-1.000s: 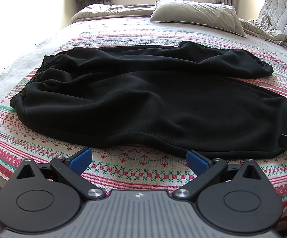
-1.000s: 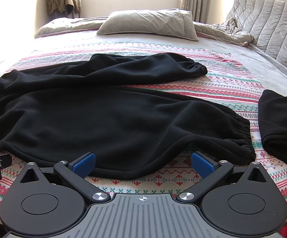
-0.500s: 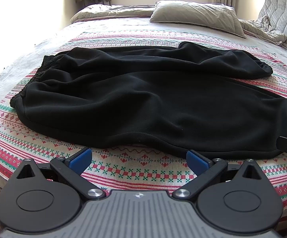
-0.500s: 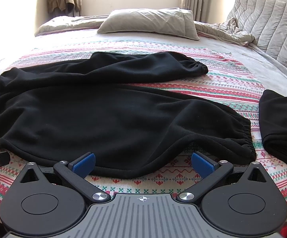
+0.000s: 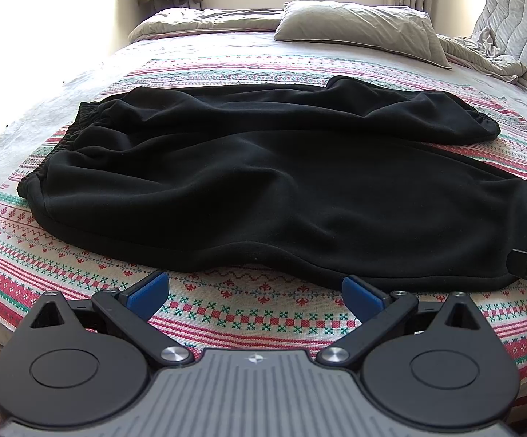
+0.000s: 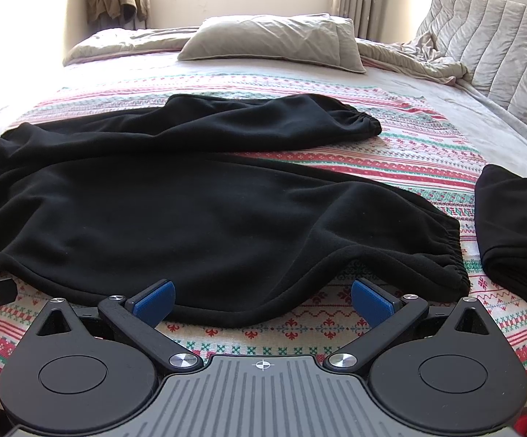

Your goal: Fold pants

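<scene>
- Just short of the near hem, the left hand-held gripper (image 5: 256,287) and right hand-held gripper (image 6: 262,300) both hover with jaws apart, holding nothing.
- Each should pinch only that near edge (both layers together), then lift evenly.
- Beyond them, black pants (image 5: 263,189) lie spread across the patterned bed (image 5: 256,313), waistband left, cuffs right, legs splayed.

Black pants (image 5: 263,182) lie spread on the patterned bedspread (image 5: 249,313) before the wide-spread left hand-held gripper (image 5: 256,291).

No readable text

No words, brands or numbers can be read on the pants (image 5: 263,182), the bed (image 5: 227,313) or either tool.
</scene>
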Action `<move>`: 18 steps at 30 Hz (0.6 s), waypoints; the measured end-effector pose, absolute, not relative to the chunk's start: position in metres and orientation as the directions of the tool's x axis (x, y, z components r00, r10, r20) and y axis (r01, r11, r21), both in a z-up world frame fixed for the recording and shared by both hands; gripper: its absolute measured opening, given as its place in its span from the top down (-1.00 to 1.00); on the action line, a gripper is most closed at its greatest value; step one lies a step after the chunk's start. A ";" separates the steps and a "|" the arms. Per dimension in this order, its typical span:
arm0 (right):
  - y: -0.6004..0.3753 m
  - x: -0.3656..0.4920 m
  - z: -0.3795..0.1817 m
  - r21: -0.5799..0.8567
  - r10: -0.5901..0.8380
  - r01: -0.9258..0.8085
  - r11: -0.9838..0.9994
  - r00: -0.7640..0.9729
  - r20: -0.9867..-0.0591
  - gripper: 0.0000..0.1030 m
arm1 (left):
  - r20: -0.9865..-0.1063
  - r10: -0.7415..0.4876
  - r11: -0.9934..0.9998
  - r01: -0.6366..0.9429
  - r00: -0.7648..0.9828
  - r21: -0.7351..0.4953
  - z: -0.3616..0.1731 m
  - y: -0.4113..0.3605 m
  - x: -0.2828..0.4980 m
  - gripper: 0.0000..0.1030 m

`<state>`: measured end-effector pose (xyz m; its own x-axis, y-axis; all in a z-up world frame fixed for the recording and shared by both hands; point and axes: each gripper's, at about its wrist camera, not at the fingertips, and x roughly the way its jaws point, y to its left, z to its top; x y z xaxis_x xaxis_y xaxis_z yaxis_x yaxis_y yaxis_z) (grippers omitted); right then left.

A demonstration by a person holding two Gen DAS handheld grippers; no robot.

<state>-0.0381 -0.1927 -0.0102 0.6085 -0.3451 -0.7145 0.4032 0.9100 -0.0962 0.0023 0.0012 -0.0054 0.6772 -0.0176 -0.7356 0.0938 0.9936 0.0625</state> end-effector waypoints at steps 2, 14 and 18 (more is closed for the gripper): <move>-0.193 -0.038 -0.010 -0.096 -0.345 0.403 0.910 0.609 -0.714 -1.00 | -0.736 -0.018 0.994 0.094 0.677 0.063 -0.005 0.001 0.002 -1.00; -0.194 -0.038 -0.013 -0.126 -0.374 0.416 0.901 0.597 -0.710 -1.00 | -0.733 0.007 0.994 0.077 0.680 0.081 -0.009 0.002 0.002 -1.00; -0.197 -0.040 -0.012 -0.139 -0.384 0.414 0.899 0.598 -0.703 -1.00 | -0.718 0.002 0.996 0.064 0.696 0.065 -0.007 0.010 0.000 -1.00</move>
